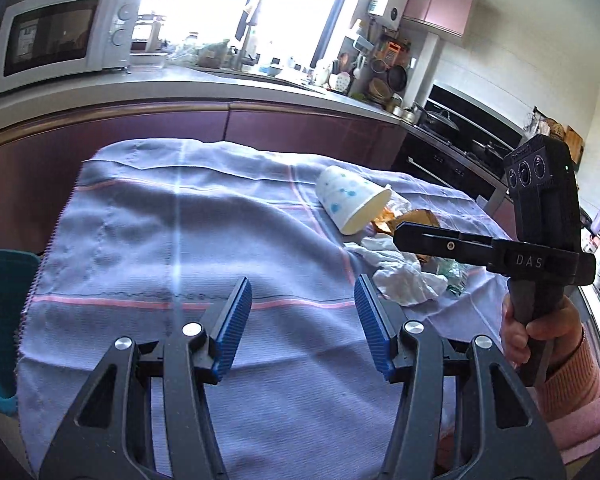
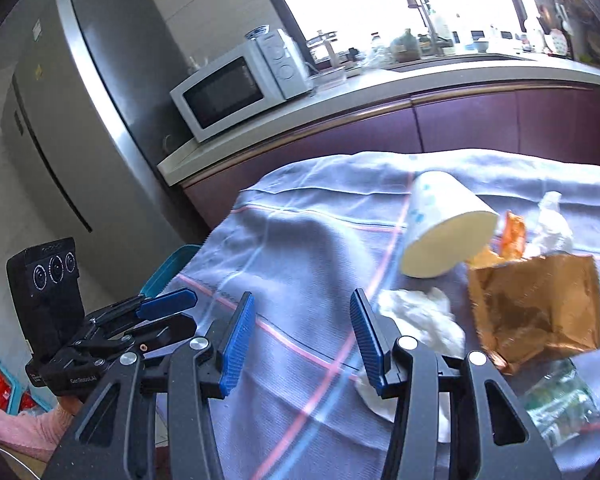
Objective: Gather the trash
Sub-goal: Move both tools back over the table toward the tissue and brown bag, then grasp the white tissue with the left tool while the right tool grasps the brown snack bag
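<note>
On the cloth-covered table, right of centre: one trash heap, gathered close, probably for a single collection. Contents: one paper cup on its side; one brown paper bag, flattened; two crumpled white tissues; one orange wrapper; one clear plastic film. Left gripper and right gripper: jaws parted, nothing grasped. One microwave beyond.
</note>
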### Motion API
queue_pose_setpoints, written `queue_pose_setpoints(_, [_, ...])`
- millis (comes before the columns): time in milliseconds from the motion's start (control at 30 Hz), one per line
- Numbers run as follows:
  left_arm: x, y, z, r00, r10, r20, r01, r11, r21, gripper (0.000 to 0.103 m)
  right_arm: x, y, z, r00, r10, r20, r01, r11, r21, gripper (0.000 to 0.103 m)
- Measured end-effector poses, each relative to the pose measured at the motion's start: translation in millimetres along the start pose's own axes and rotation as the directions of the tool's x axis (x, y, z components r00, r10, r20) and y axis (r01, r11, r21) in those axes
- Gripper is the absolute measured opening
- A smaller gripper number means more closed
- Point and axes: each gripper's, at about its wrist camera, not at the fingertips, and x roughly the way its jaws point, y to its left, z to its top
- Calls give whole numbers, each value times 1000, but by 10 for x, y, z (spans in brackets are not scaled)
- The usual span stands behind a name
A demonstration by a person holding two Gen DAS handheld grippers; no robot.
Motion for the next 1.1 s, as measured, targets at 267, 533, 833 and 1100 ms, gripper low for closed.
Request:
queue_pose_setpoints(267, [570, -490, 6, 992, -63, -110, 71, 995, 68, 53, -411, -624, -82, 987, -144, 71, 136, 985, 108, 47])
queue_pose_setpoints(533, [954, -690, 63, 979, -87, -184, 100, 993, 61, 53, -648, -1114, -64, 967, -231, 109, 207, 959, 193, 49])
queue_pose_setpoints(833, [1257, -803, 115, 962, -87, -259, 101, 994, 42, 52, -470, -1539, -53, 976, -212, 55, 192, 948, 254, 53])
queue_pose_setpoints(1100, [1410, -844, 162, 949, -110, -294, 121, 992, 21, 42, -410, -1517, -60, 988, -143, 51, 125, 959, 254, 51])
